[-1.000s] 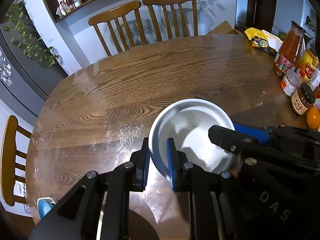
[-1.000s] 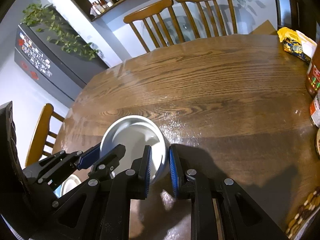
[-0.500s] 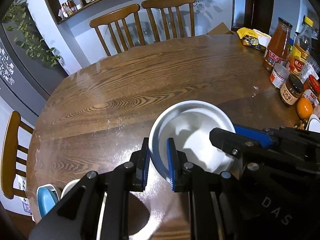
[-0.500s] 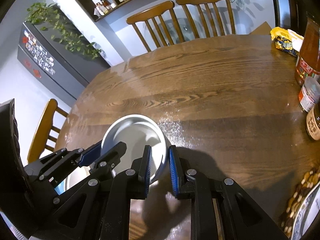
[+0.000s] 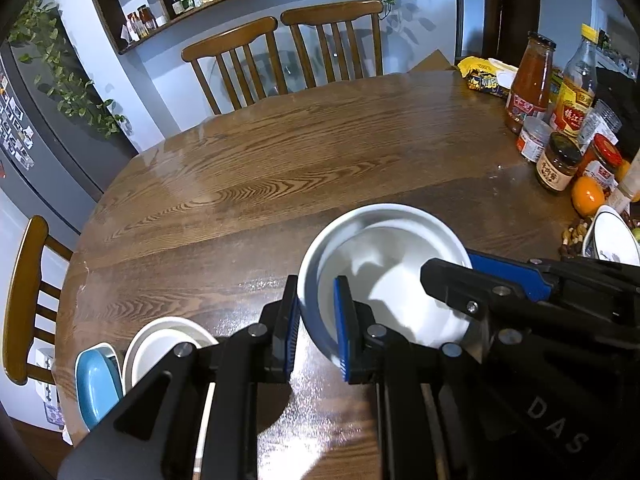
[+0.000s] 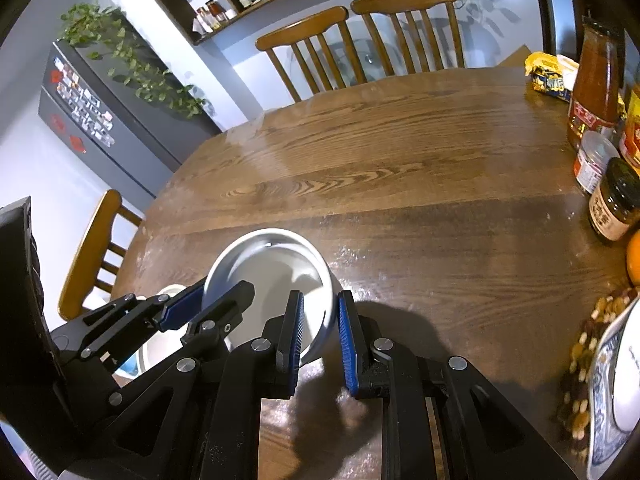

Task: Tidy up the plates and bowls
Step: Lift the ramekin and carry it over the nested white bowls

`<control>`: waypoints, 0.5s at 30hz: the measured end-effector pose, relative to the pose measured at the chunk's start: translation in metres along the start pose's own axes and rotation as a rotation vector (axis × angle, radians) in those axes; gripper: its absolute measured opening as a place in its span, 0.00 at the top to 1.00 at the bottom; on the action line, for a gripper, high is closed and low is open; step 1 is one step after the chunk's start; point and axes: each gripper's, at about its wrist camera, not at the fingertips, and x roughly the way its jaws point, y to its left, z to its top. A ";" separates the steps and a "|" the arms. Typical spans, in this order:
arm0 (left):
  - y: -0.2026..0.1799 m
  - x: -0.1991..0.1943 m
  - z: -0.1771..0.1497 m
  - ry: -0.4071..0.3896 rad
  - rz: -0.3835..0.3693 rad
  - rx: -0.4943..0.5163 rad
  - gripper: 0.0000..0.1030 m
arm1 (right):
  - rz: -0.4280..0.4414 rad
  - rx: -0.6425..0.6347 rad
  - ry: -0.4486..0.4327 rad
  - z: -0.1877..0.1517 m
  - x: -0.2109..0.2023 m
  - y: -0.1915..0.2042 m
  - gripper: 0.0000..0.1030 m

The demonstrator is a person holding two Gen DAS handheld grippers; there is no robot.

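A white bowl with a blue outside (image 5: 384,264) is held above the wooden table (image 5: 320,152) by both grippers. My left gripper (image 5: 318,322) is shut on its left rim. My right gripper (image 6: 320,332) is shut on its right rim; the bowl also shows in the right wrist view (image 6: 272,280). The right gripper's fingers (image 5: 480,280) reach over the bowl from the right. Below left sit a white bowl (image 5: 160,344) and a blue dish (image 5: 96,384) at the table's near-left edge.
Jars, sauce bottles (image 5: 528,84) and an orange (image 5: 586,196) crowd the right side. A blue-patterned plate (image 6: 612,392) with nuts beside it lies at the near right. Two chairs (image 5: 288,52) stand behind the table, one chair (image 5: 24,292) at the left.
Both grippers have risen and drawn back with the bowl. More of the table shows, and the white bowl and blue dish at the near left have come into view.
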 end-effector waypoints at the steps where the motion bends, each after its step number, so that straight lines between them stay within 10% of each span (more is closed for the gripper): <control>1: 0.000 -0.003 -0.002 -0.004 0.001 0.001 0.86 | 0.000 0.000 -0.002 -0.002 -0.002 0.001 0.80; 15: 0.008 -0.039 -0.022 -0.056 0.006 -0.016 0.86 | -0.002 -0.034 -0.036 -0.018 -0.030 0.022 0.80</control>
